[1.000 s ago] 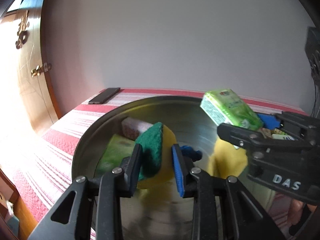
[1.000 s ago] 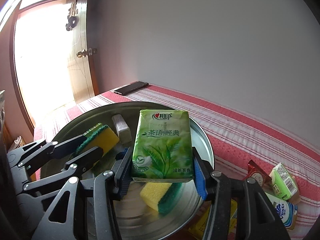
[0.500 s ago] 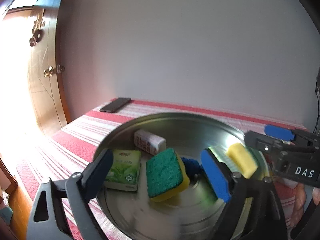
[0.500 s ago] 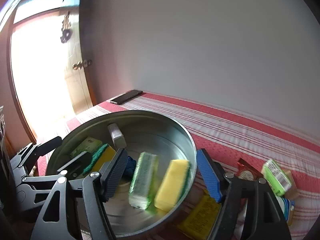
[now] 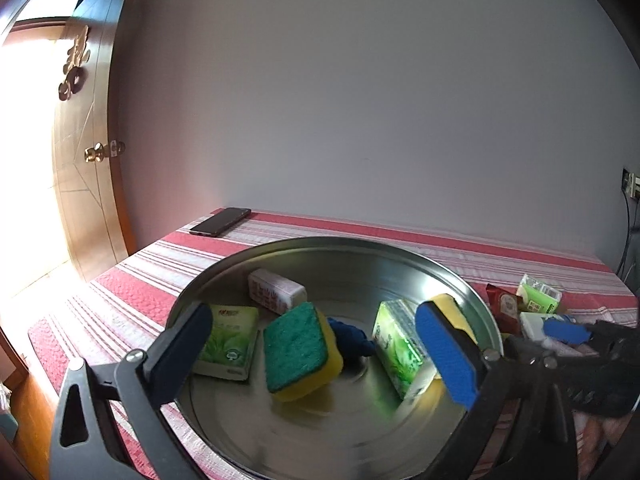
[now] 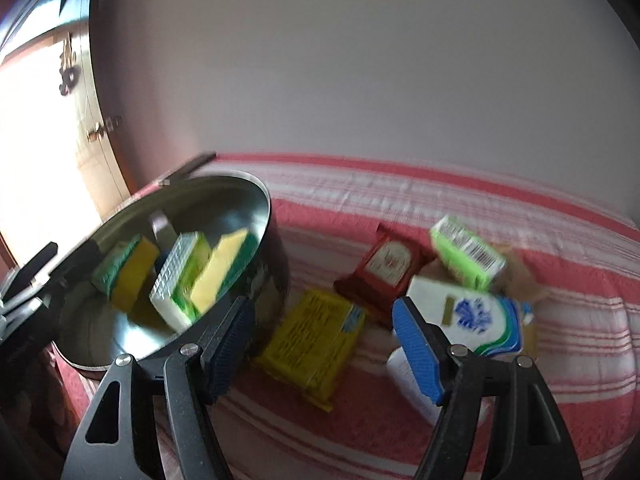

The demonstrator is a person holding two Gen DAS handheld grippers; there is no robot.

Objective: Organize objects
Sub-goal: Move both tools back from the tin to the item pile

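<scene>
A steel basin (image 5: 320, 242) stands on the red striped cloth. In it lie a green-topped yellow sponge (image 5: 298, 350), a flat green tissue pack (image 5: 228, 338), a white red-printed pack (image 5: 276, 290), a green tissue pack on edge (image 5: 398, 344), a second sponge (image 5: 448, 304) and something blue (image 5: 350, 338). My left gripper (image 5: 312, 320) hovers over the basin, its jaws opening wide with nothing pressed between them. My right gripper (image 6: 322, 308) is open to the basin's right, above a yellow pack (image 6: 316, 340) that it does not touch.
Beside the basin lie a red packet (image 6: 386, 268), a bright green carton (image 6: 468, 256), a white and blue tissue pack (image 6: 472, 316) and a white item (image 6: 408, 372). A phone (image 5: 220, 222) lies at the far left corner. A wooden door (image 5: 80, 200) is left, with a wall behind.
The left gripper let go of the green-topped sponge, which now lies in the basin. The right gripper dropped its green tissue pack into the basin and swung right over the loose packs.
</scene>
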